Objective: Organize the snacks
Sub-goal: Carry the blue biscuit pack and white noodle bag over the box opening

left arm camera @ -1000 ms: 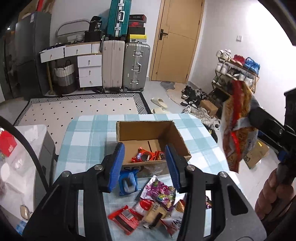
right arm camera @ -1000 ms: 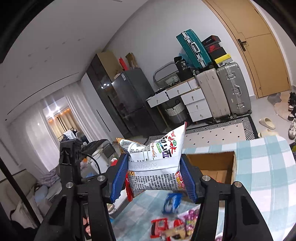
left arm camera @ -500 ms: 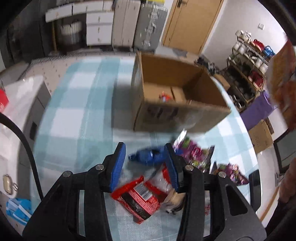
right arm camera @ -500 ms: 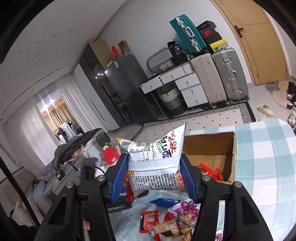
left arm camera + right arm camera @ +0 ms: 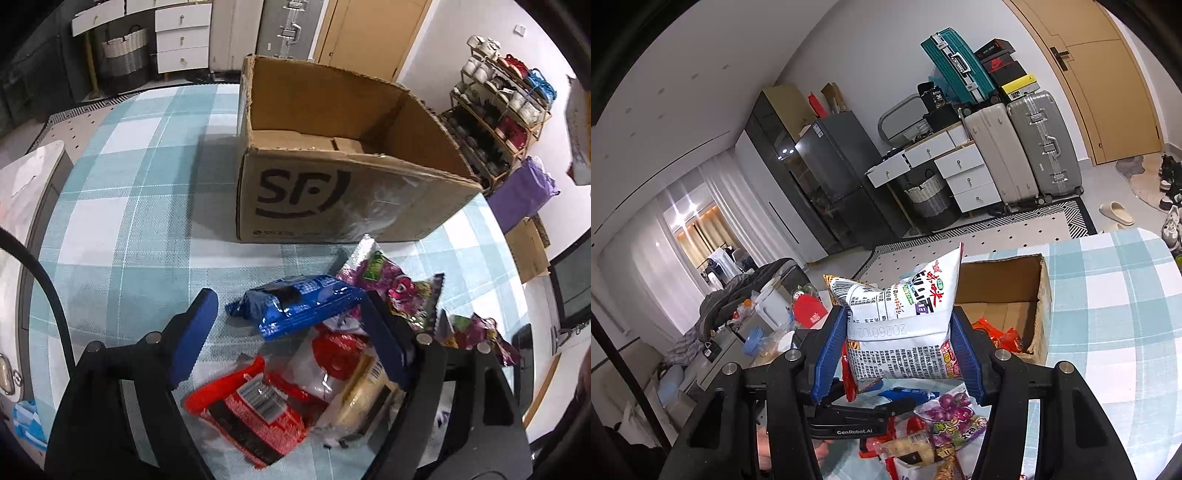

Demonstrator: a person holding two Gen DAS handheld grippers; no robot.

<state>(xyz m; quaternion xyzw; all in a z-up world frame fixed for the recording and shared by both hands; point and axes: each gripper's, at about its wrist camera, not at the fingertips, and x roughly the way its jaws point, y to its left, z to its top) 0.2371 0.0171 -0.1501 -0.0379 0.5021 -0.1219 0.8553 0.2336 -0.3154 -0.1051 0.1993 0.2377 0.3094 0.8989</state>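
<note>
Left gripper (image 5: pixel 286 325) tilted down, fingers just spread over blue packet (image 5: pixel 295 304).

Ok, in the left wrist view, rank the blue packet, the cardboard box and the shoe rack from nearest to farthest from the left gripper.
1. Blue packet: just ahead of the open left gripper.
2. Cardboard box: behind it, mid-table.
3. Shoe rack: far right, off the table.

On my tabletop (image 5: pixel 122 206) the box (image 5: pixel 332 199) sits behind the snack pile (image 5: pixel 332 339); shoe rack (image 5: pixel 506 107) stands right of it.
</note>
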